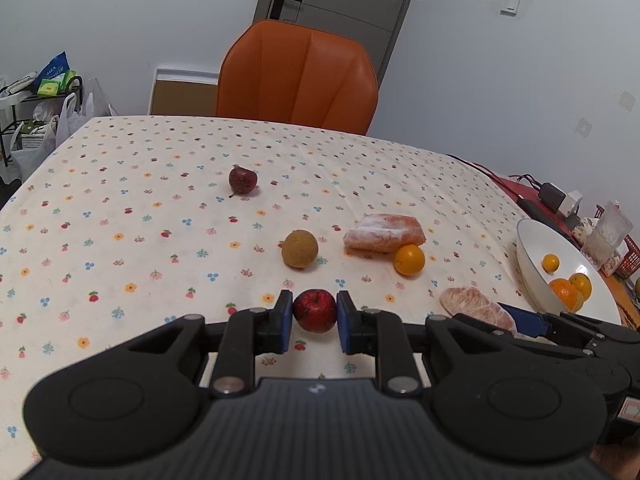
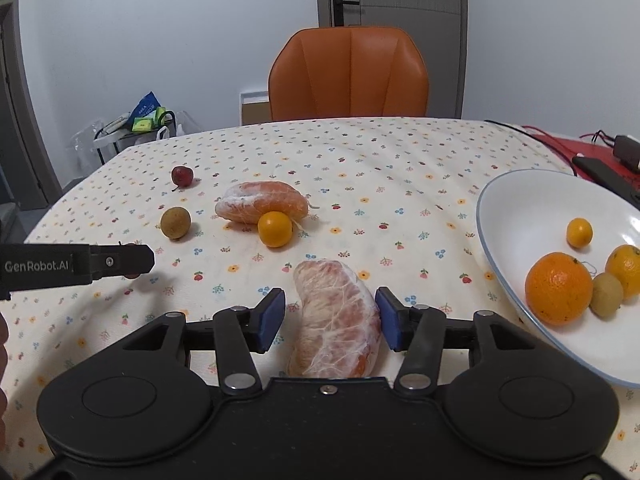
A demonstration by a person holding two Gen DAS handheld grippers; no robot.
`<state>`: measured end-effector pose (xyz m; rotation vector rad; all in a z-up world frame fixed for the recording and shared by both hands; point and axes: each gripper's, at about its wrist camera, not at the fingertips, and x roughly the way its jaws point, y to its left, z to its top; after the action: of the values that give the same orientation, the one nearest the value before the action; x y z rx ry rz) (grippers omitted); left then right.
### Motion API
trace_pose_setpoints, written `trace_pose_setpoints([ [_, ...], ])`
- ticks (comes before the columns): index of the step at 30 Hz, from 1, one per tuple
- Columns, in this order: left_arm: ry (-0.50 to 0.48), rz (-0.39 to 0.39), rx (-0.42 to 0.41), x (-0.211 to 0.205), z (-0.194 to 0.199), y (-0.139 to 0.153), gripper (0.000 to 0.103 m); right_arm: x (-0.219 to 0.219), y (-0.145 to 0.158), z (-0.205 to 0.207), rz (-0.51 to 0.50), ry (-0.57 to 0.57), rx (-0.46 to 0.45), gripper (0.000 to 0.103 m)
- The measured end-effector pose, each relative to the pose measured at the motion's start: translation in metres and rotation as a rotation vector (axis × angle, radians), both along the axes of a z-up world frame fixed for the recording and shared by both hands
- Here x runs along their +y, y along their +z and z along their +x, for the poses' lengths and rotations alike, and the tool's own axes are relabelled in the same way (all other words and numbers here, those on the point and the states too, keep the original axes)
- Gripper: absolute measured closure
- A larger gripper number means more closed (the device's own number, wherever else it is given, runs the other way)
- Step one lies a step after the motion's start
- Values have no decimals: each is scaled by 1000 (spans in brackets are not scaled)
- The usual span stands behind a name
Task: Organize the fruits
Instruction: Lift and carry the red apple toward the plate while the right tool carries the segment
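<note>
Left wrist showed the left hand-held gripper (image 1: 314, 316) pinching a small red fruit (image 1: 315, 311); the right hand-held gripper (image 2: 330, 317) gaped around a peeled segment (image 2: 336, 320) that a hard squeeze might burst

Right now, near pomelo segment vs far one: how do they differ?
The near pomelo segment lies lengthwise between the right gripper's open fingers; the far pomelo segment lies crosswise, ungripped. A small orange touches the far one; nothing touches the near one. Both are peeled and on the tablecloth.
</note>
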<state>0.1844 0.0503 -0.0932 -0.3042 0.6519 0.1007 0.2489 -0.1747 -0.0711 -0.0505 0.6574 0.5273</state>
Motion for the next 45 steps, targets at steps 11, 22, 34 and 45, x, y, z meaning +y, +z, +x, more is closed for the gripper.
trace_pose_setpoints([
  [11,-30,22,-25,-23,-3,13,82,-19,11,-6,70,11,-4,66],
  [22,-90,38,-61,-59,-2,29,82,-54,32,-16,143,-24,-44,66],
  [34,-160,65,-86,-109,5,40,82,-112,39,-19,192,-99,-78,66],
  [45,-232,67,-92,-151,25,42,82,-164,37,-9,211,-202,-94,66],
])
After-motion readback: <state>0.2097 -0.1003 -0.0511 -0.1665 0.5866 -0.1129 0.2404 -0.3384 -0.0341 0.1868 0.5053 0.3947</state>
